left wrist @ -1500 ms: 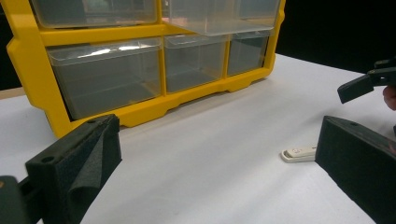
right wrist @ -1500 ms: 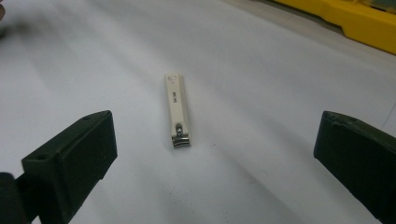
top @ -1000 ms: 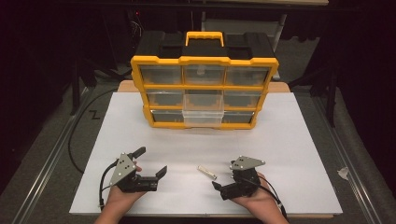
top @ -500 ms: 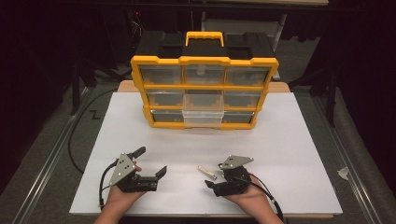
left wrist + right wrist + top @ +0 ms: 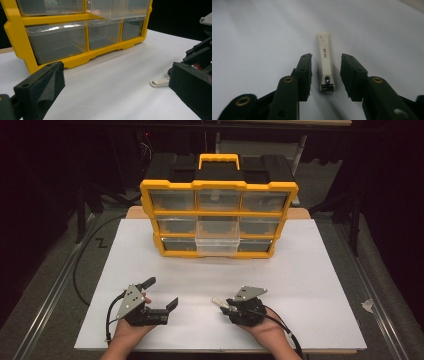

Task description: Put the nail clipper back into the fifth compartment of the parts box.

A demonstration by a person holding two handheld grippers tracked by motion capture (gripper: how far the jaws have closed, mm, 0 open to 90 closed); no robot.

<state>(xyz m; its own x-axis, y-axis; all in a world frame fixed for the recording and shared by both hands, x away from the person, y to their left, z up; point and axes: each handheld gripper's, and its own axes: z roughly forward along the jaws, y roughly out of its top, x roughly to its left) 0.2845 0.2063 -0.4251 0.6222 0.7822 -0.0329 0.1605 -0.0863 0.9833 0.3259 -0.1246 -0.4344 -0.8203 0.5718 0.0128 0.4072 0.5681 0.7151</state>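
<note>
Right gripper (image 5: pixel 325 72): one. Its fingers (image 5: pixel 304 72) straddle the nail clipper (image 5: pixel 325 62), one on each side of the hinge end; they have just been closing, yet a gap shows on both sides, so nothing is pinched yet. Judged to be set for a grasp across the narrow width, where the clipper is easiest to take.

Nail clipper: one, cream-coloured, lying flat on the bench (image 5: pixel 320 285) between those fingers, its far end pointing away from the hand. In the high view it (image 5: pixel 218 302) sticks out leftward from the right gripper (image 5: pixel 226 306).

Left gripper (image 5: pixel 161 293): one. Fingers (image 5: pixel 42 87) spread wide, nothing between them, held low over the bench well left of the clipper. Probably parked clear so the right hand can work.

Hands: two, one per gripper, entering from the near edge.

Bench: one, covered by a white sheet.

Organizer (image 5: pixel 218 217): one, yellow frame with black top and yellow handle, standing upright at the far side of the sheet, facing the person. Clear drawers: nine, in three rows of three. One, the bottom middle drawer (image 5: pixel 217 245), stands pulled out toward the person, likely the place meant for the clipper.
</note>
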